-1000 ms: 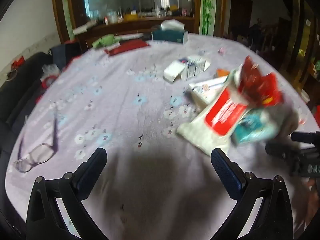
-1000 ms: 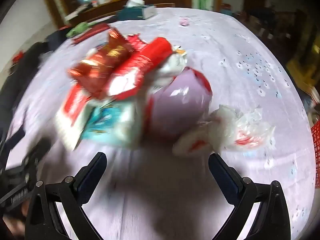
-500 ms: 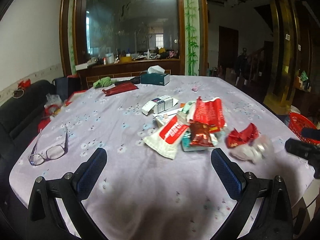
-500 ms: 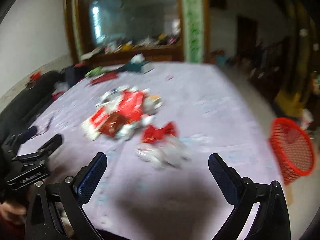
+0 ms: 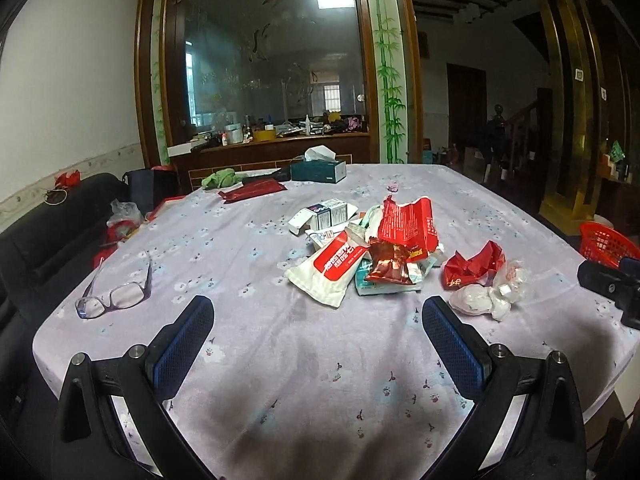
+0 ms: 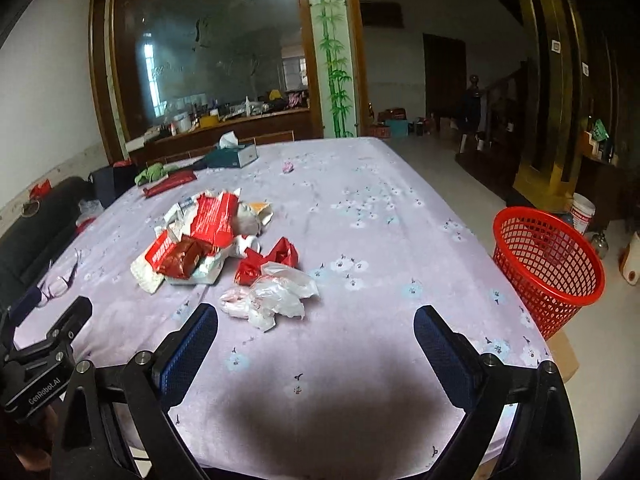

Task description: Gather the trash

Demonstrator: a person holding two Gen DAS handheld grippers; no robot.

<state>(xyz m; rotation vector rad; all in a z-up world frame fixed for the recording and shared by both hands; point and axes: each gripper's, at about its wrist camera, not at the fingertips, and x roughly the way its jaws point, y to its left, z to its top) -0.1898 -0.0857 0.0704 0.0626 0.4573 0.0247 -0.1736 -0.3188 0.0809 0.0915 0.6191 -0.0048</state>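
Left gripper (image 5: 318,322): jaws wide apart, empty, above the near edge of the large desk under a lilac flower-print cloth (image 5: 248,240). Right gripper (image 6: 316,330): jaws likewise wide apart, empty, above the same near edge.

Trash location, left wrist view: heap of wrappers at 12 to 1 o'clock, mid-desk. White pouch with red label (image 5: 332,270) at the near left of the heap; small dark red foil packet (image 5: 390,268) just beside it, lying on a teal-and-white pack (image 5: 378,286); tall torn red-and-white bag (image 5: 408,226) behind. Crumpled red paper wrapper (image 5: 474,266) at 2 o'clock, touching a crumpled clear plastic bag (image 5: 490,294) nearer the edge.

Right wrist view: clear plastic bag at 11 o'clock, just ahead of the left fingertip. Red plastic mesh waste basket (image 6: 548,264) at 2 o'clock, on the floor beside the desk edge.

Purple-framed spectacles (image 5: 116,294) at 10 o'clock in the left wrist view, well apart from the heap. Teal tissue box (image 5: 318,168) at the far edge.
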